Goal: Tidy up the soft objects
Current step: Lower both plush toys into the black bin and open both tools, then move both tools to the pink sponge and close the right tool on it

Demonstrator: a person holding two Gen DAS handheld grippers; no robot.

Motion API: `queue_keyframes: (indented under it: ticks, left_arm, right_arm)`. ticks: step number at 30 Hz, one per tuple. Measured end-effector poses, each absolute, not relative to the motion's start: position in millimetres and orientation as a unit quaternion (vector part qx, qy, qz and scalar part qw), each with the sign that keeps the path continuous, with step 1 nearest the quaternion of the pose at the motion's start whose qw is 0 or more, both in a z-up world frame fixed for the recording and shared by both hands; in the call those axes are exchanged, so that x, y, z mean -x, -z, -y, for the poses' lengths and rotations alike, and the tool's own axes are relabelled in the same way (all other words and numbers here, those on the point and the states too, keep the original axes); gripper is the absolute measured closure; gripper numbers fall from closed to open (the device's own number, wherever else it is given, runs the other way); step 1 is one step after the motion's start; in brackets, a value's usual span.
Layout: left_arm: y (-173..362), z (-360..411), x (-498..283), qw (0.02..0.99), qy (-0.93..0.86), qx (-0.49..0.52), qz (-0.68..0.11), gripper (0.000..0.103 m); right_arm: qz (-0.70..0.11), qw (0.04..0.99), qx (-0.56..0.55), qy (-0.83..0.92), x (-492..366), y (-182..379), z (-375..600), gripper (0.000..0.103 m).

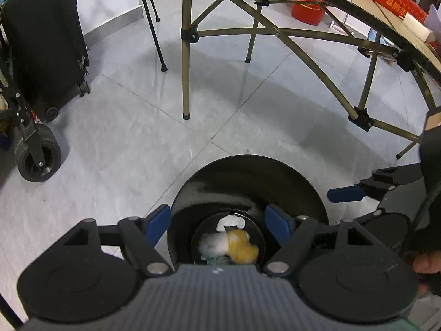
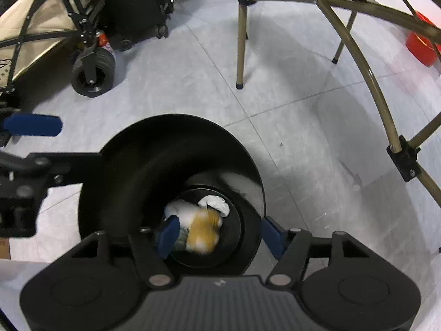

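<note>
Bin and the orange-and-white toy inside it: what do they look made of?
Bin: probably hard plastic, smooth and semi-glossy; its black wall shows soft sheen and reflected light. Toy: looks like plush fabric, fuzzy and matte, with soft rounded edges, though motion blur hides the detail. Both tools are open above the bin, neither holding it.

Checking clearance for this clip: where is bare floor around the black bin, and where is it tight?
Bare grey tile lies between the black bin, the folding table legs and the cart wheel. It is crowded at the bin mouth: both grippers hang there, jaws open, over the soft toys inside.
</note>
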State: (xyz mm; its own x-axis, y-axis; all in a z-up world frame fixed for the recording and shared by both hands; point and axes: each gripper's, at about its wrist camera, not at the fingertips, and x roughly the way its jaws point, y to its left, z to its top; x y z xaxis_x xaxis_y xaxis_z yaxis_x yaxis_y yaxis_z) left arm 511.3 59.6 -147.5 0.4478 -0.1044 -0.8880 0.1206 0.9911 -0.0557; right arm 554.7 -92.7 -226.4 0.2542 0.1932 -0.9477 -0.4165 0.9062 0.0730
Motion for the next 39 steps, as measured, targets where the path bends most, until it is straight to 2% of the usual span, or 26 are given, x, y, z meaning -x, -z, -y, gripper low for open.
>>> queue_keyframes:
  ticks: [6,10,16,20,25,29,33,36,37,39]
  left_arm:
    - [145,-57,-513,0.852,0.061,-0.004,-0.519,0.025]
    - [123,-59,-508,0.874,0.074,0.012,-0.48,0.025]
    - [67,-45,-469,0.939,0.103,0.028,-0.327,0.023]
    - [30,-2,-442,0.966,0.124,0.014,-0.227,0.022]
    - [4,67,-435,0.954,0.214,0.064,-0.202,0.021]
    - [1,122,-437,0.937,0.267,0.079,-0.209,0.021]
    - [-4,194,-440,0.921,0.322,0.057,-0.211,0.022]
    - [-3,255,-442,0.904,0.359,0.052,-0.228,0.03]
    - [-3,278,-444,0.895,0.372,0.054,-0.241,0.034]
    - [2,312,-450,0.876,0.393,0.074,-0.27,0.037]
  right_arm:
    - [-0.571,0.794,0.095,-0.186,-555,222,103,0.035]
    - [-0.541,0.815,0.079,-0.191,-549,199,113,0.036]
    - [-0.41,0.888,0.046,-0.205,-512,114,151,0.036]
    - [-0.298,0.937,-0.002,-0.184,-475,56,205,0.036]
    - [-0.19,0.977,-0.057,-0.074,-441,19,292,0.034]
    - [-0.173,0.979,-0.092,0.05,-424,10,368,0.035]
    - [-0.191,0.959,-0.124,0.169,-409,8,442,0.034]
    - [-0.217,0.943,-0.15,0.201,-400,8,494,0.034]
    - [-0.229,0.941,-0.144,0.204,-398,7,511,0.034]
    - [-0.258,0.939,-0.104,0.202,-401,4,539,0.035]
